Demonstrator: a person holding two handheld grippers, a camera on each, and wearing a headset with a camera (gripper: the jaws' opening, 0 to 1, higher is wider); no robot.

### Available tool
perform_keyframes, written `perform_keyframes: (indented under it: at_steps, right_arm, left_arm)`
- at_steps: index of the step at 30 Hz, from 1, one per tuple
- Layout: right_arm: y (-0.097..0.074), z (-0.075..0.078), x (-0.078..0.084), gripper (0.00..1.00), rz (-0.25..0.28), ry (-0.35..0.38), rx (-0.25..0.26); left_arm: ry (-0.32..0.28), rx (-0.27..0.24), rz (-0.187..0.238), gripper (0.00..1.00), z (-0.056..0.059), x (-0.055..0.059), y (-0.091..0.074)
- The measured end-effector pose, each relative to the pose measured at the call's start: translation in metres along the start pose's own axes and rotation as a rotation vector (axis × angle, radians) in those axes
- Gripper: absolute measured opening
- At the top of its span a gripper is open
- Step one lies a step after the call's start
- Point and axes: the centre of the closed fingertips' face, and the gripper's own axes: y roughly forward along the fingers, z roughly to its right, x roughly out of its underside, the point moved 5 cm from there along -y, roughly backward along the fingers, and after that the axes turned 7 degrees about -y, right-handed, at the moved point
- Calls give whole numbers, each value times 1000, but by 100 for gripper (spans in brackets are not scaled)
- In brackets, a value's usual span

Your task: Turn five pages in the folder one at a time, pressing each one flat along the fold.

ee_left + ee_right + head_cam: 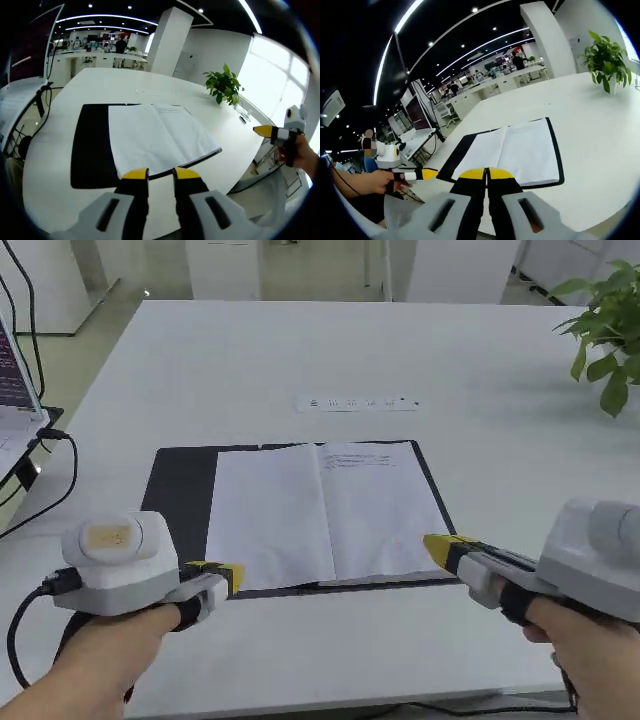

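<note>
**White Pages, Black Cover, Yellow Tips**

The folder [180, 490] has a black cover, which shows as a thin dark border and a broad black panel. Its pages [270, 510] are plain white, with a few faint lines of dark print on one of them. The table [300, 350] is white. The left gripper [232, 575] and right gripper [437, 545] have pale grey bodies and black fingers [136, 196] capped in yellow. The plant [605, 330] has green leaves. The cable [60, 495] is black. A narrow white strip [358, 403] carries small dark marks.
</note>
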Motion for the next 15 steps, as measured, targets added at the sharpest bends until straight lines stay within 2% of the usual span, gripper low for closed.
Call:
perform_keyframes:
  at_steps: [2,6,9,12,13,15]
  right_arm:
    - [-8,5,-2,4,8,-37,49]
    - [-14,9,-5,21,48,-18,71]
    - [-15,13,-4,36,57,-34,103]
    - [-15,14,-4,55,59,-75,123]
    - [-15,15,-3,59,54,-80,124]
    - [-16,16,-2,60,51,-98,132]
  left_arm:
    - [32,6,31,24,7,-6,-12]
    - [111,-18,66,38,13,-11,-29]
    - [139,-36,83,45,14,-13,-39]
    - [169,-59,98,57,15,-15,-45]
    - [172,-66,102,60,15,-15,-47]
    - [177,-76,110,68,14,-15,-49]
